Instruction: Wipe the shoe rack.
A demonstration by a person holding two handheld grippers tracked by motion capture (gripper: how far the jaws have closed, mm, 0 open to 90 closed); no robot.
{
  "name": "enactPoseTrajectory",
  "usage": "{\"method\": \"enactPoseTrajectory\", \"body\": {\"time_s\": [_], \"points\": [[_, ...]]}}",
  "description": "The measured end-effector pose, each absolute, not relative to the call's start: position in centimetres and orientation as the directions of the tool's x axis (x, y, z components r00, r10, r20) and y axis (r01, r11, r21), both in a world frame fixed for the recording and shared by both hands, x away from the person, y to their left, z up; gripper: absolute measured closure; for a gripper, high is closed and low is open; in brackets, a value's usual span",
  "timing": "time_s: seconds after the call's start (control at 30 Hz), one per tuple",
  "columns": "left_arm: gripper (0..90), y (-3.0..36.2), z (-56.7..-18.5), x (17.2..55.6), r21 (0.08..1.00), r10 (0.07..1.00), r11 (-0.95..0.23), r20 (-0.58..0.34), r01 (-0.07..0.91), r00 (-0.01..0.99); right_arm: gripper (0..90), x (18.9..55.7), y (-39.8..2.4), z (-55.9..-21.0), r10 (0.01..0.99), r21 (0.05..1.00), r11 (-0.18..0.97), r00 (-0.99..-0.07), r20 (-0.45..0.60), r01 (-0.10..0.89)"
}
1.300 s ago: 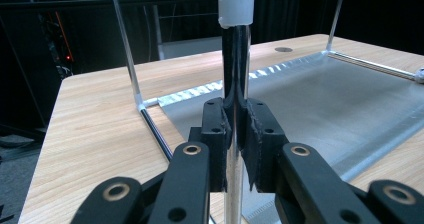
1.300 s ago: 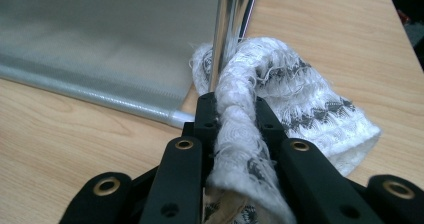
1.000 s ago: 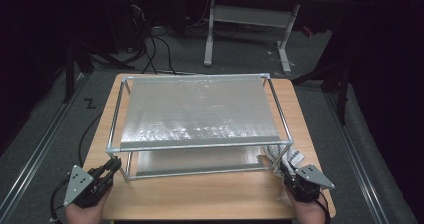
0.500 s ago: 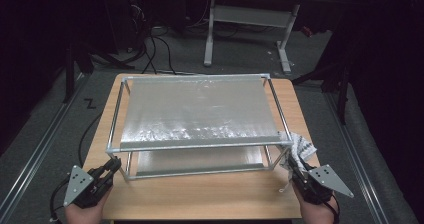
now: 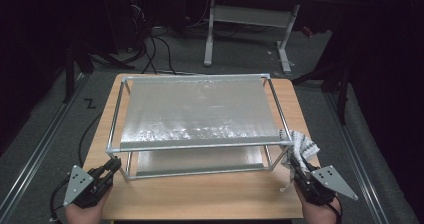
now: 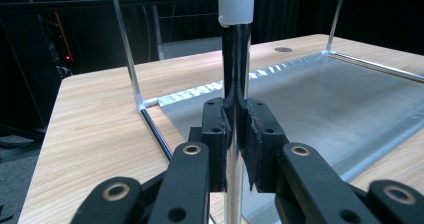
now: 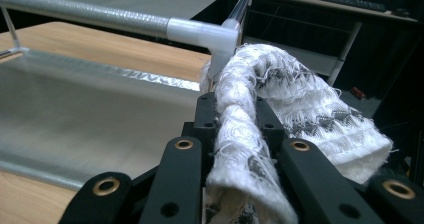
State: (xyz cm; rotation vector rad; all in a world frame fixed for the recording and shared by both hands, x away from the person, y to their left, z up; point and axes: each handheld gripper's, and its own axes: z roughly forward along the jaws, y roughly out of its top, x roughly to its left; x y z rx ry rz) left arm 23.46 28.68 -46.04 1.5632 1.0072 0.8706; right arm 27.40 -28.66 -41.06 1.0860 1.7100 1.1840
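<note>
Standing on the tabletop (image 5: 200,199), a two-tier rack (image 5: 195,114) has both shelves bare. Left tongs (image 5: 114,165) clamp its near-left post (image 6: 235,64). Right tongs (image 5: 296,168) pinch a white cloth (image 5: 302,145), held against the rack's near-right top corner (image 7: 220,36).

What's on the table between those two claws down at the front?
Bare wood. In the high view the table between the left claw and right claw is empty; the rack stands just behind.
</note>
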Motion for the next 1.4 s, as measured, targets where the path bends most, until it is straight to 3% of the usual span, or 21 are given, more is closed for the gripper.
{"method": "enactPoseTrajectory", "body": {"time_s": [0.2,0.47,0.57,1.2,1.3,1.4], "points": [[80.2,28.7,-46.0,23.5,0.979,0.922,-0.112,0.037,0.173,0.385,78.2,27.7,-28.5,-42.4,0.929,0.939,0.223,-0.348,-0.124,0.260],[80.2,28.7,-46.0,23.5,0.978,0.922,-0.114,0.039,0.174,0.386,78.2,29.4,-28.3,-47.2,0.914,0.847,0.278,-0.397,-0.088,0.453],[80.2,28.7,-46.0,23.5,0.978,0.922,-0.113,0.038,0.174,0.386,78.2,29.7,-28.3,-47.9,0.910,0.829,0.288,-0.407,-0.081,0.479],[80.3,28.7,-46.0,23.5,0.978,0.923,-0.111,0.036,0.175,0.383,78.0,29.8,-28.4,-48.2,0.909,0.812,0.304,-0.407,-0.090,0.498],[80.3,28.7,-46.0,23.5,0.978,0.923,-0.110,0.036,0.175,0.383,78.2,29.9,-29.5,-47.9,0.946,0.827,0.252,-0.307,-0.102,0.503],[80.2,28.7,-46.0,23.5,0.979,0.923,-0.110,0.035,0.174,0.383,78.1,29.9,-30.0,-47.9,0.952,0.833,0.242,-0.287,-0.106,0.497]]}}
